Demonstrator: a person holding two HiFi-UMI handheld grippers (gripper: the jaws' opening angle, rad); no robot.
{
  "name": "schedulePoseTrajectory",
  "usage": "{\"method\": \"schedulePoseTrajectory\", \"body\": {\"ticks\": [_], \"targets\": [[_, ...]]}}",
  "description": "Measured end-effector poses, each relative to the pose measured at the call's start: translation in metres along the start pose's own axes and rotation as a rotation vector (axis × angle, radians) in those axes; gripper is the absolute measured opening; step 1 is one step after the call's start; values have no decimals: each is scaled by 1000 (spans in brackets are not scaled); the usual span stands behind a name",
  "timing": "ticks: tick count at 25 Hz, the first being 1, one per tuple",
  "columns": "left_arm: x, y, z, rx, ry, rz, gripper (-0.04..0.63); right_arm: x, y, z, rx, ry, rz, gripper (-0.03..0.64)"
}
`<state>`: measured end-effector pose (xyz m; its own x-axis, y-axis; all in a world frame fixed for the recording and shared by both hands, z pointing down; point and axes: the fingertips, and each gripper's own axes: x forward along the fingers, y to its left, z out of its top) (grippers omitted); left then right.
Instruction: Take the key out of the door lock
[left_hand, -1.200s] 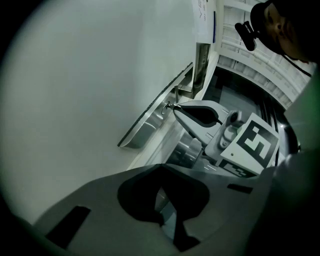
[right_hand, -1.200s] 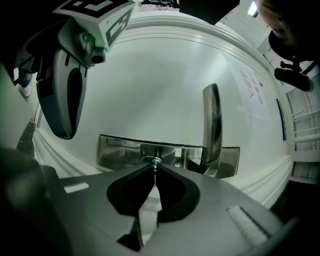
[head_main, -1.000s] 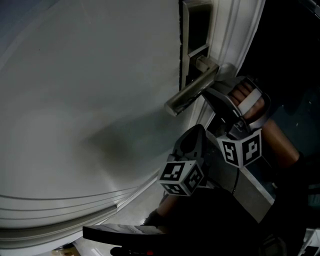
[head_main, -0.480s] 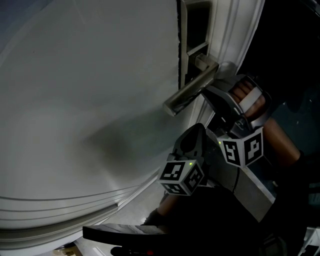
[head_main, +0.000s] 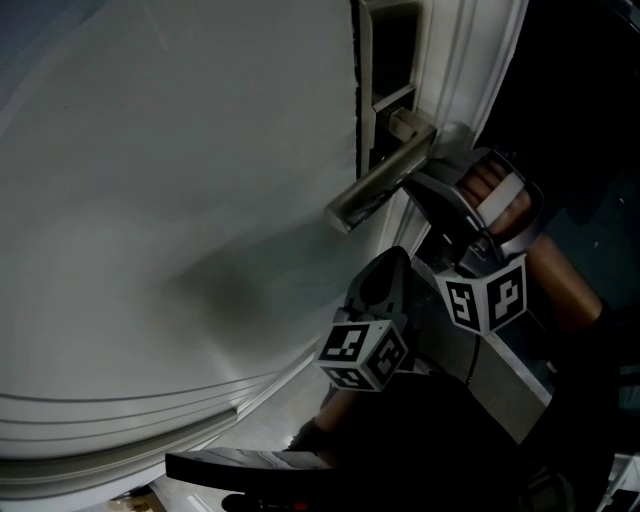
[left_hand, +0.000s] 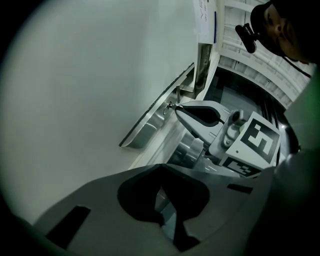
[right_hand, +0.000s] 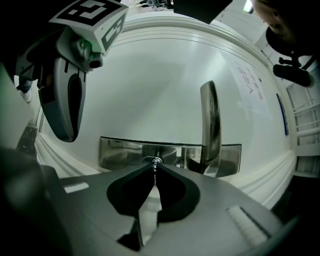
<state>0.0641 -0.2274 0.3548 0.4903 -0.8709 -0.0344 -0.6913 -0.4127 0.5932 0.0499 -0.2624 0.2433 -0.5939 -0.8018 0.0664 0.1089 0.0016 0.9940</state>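
Gripping the key (right_hand: 155, 171) with the right tongs (right_hand: 154, 168), pinching the thin toothed blade between closed tips, low in the middle of the right gripper view, just under the round lock cylinder (right_hand: 152, 160) in the steel lock plate (right_hand: 120, 152). Hard to tell whether seated in the keyhole or already a little way out: only a short glinting edge on show between tips and cylinder. In the head view, reaching up beneath the lever handle (head_main: 385, 180), right of centre and high in the frame, at the edge of the white door (head_main: 180, 200). Holding the left tongs (head_main: 398, 262) lower, near the middle of the frame, shut on nothing and apart from the lock. Against a second ago, almost nothing different: handle and door edge drifted a touch toward the upper left of the head view, most likely from the camera itself, with no visible retreat of the right tongs from the plate. Over the last half second, only the small green lights on the marker cubes (head_main: 485, 295) gone out. Probably means a grip secured and the pull not yet begun. Calls next for a straight draw along the key's own line, without twisting, lest the blade bind or slip from such narrow tips.
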Motion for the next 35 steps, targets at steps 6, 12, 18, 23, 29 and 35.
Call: {"method": "schedulePoseTrajectory", "body": {"ticks": [6, 12, 18, 23, 29, 35], "targets": [[1, -1, 1, 0, 2, -4, 0, 0, 0, 0, 20, 9, -1, 11], [2, 0, 0, 5, 5, -3, 0, 0, -1, 0, 7, 3, -4, 11], [3, 1, -1, 10, 8, -3, 0, 0, 0, 0, -49, -8, -19, 11], [4, 1, 1, 8, 2, -3, 0, 0, 0, 0, -58, -8, -18, 11], [6, -2, 0, 7, 13, -13, 0, -5, 0, -1, -14, 2, -2, 11], [6, -8, -2, 20, 2, -24, 0, -5, 1, -1, -17, -3, -6, 11]]}}
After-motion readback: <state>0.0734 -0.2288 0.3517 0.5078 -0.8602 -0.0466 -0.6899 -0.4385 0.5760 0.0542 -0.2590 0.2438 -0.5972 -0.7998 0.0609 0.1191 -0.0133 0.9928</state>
